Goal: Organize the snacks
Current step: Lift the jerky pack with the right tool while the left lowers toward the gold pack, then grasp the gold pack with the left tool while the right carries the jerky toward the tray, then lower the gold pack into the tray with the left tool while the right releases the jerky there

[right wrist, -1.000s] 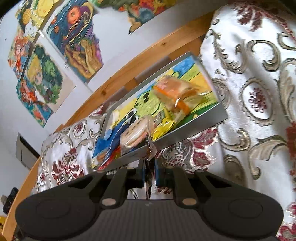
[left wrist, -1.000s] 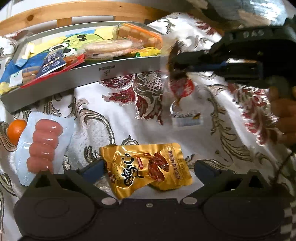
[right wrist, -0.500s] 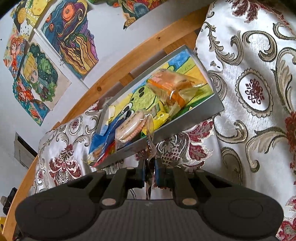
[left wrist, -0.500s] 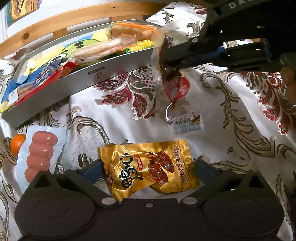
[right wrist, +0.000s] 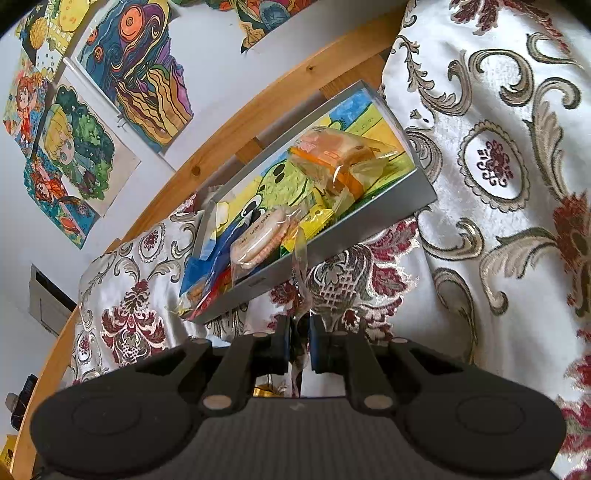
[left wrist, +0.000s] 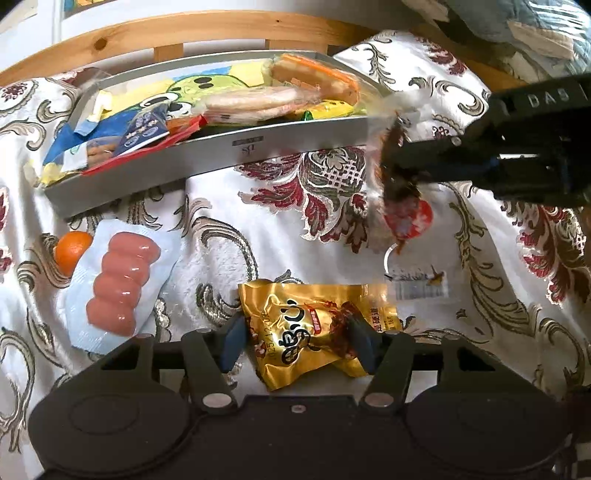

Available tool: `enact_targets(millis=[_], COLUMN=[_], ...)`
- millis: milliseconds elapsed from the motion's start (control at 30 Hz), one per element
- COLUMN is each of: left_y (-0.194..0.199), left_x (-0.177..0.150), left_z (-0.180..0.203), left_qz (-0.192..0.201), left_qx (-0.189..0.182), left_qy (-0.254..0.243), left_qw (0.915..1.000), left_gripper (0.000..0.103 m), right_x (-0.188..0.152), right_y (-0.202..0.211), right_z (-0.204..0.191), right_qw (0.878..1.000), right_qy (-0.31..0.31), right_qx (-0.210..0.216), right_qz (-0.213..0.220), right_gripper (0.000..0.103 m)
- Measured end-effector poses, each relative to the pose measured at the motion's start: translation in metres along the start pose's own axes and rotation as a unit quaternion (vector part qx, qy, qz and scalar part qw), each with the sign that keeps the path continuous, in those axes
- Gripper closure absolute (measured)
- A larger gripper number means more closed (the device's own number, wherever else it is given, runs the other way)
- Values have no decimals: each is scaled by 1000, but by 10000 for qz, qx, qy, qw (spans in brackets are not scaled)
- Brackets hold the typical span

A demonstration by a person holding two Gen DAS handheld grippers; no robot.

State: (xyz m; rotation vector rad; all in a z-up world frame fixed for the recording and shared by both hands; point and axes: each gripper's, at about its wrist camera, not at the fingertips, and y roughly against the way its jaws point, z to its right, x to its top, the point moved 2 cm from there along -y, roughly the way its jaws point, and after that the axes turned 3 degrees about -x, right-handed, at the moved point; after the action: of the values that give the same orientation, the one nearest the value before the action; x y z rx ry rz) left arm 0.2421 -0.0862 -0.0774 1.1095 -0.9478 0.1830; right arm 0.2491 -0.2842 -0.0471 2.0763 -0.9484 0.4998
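A gold snack packet (left wrist: 314,332) lies on the patterned cloth, and my left gripper (left wrist: 298,345) is shut on it, its blue pads pressing both sides so the foil crumples. My right gripper (left wrist: 391,162) comes in from the right, just off the right end of the grey tray (left wrist: 258,147). It is shut on the top of a clear packet (left wrist: 402,218) with dark pieces and a red label, which hangs above the cloth. In the right wrist view that gripper (right wrist: 300,343) pinches the clear film (right wrist: 301,266) in front of the tray (right wrist: 332,236), which holds several snack packs.
A pack of pink sausages (left wrist: 122,280) and an orange (left wrist: 72,247) lie on the cloth at the left. A wooden rail (left wrist: 221,29) runs behind the tray. Paintings (right wrist: 140,74) hang on the wall beyond it.
My left gripper's fingers have closed inward onto the gold packet. The right gripper, still holding the clear packet, has shifted a little right and down in the left wrist view.
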Motion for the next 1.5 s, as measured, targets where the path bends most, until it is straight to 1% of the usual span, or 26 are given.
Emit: enact_targets(millis=[33, 133, 167, 200, 233, 300, 433, 533, 600, 667, 700, 733, 800, 833, 900, 1100, 1167, 1300, 1400, 1500], left_y=[2, 12, 16, 21, 25, 33, 45, 48, 46, 39, 35, 31, 23, 20, 20, 27, 32, 46, 57, 67], left_x=[0, -1, -1, 0, 1, 2, 2, 2, 0, -3, -4, -6, -8, -8, -9, -7, -2, 11, 22, 32], left_z=[1, 4, 6, 8, 10, 15, 28, 39, 46, 52, 54, 55, 55, 52, 48, 38, 33, 16, 1, -14], left_qz=[34, 201, 275, 355, 414, 546, 710, 752, 683, 539, 472, 417, 366, 331, 319, 332, 411, 704, 970, 1213], left_qx=[11, 81, 122, 165, 159, 81, -180, -478, -719, -851, -859, -818, -662, -627, -518, -258, -174, -68, -7, 24], left_qy=[1, -1, -18, -49, -82, -134, -264, -396, -446, -487, -510, -531, -489, -416, -290, -177, -48, 412, 759, 1068], left_qw=[10000, 9998, 9995, 9992, 9990, 9984, 9970, 9952, 9941, 9937, 9939, 9944, 9959, 9966, 9977, 9990, 9990, 9966, 9924, 9868], left_gripper=[44, 52, 62, 65, 66, 70, 71, 71, 71, 71, 71, 71, 80, 87, 88, 89, 89, 90, 91, 91], right_x=[-1, -5, -7, -8, -9, -12, -21, -28, -31, -33, -34, -34, -35, -35, -34, -33, -32, -29, -26, -22], right_y=[3, 12, 15, 18, 20, 26, 34, 38, 39, 40, 40, 41, 40, 40, 39, 37, 38, 40, 41, 40], right_z=[0, 2, 2, 3, 3, 3, 5, 8, 9, 9, 10, 10, 11, 12, 12, 9, 7, 1, -2, -7], right_qw=[10000, 10000, 9999, 9999, 9998, 9995, 9987, 9984, 9982, 9981, 9980, 9980, 9978, 9978, 9981, 9991, 9995, 9999, 9997, 9994], right_qy=[3, -2, 5, 22, 48, 97, 123, 74, 48, 64, 66, 58, 47, 39, 13, 44, 64, 136, 119, 144], right_qx=[-14, -87, -120, -162, -203, -285, -462, -497, -500, -518, -523, -526, -548, -548, -508, -319, -215, -34, 153, 217], right_qz=[-1, 8, 12, 15, 14, -5, -151, -274, -325, -339, -346, -352, -361, -365, -360, -271, -201, -8, 124, 231], right_gripper=[91, 91, 91, 91, 91, 91, 91, 91, 91, 91, 91, 91, 91, 91, 91, 91, 91, 91, 91, 91])
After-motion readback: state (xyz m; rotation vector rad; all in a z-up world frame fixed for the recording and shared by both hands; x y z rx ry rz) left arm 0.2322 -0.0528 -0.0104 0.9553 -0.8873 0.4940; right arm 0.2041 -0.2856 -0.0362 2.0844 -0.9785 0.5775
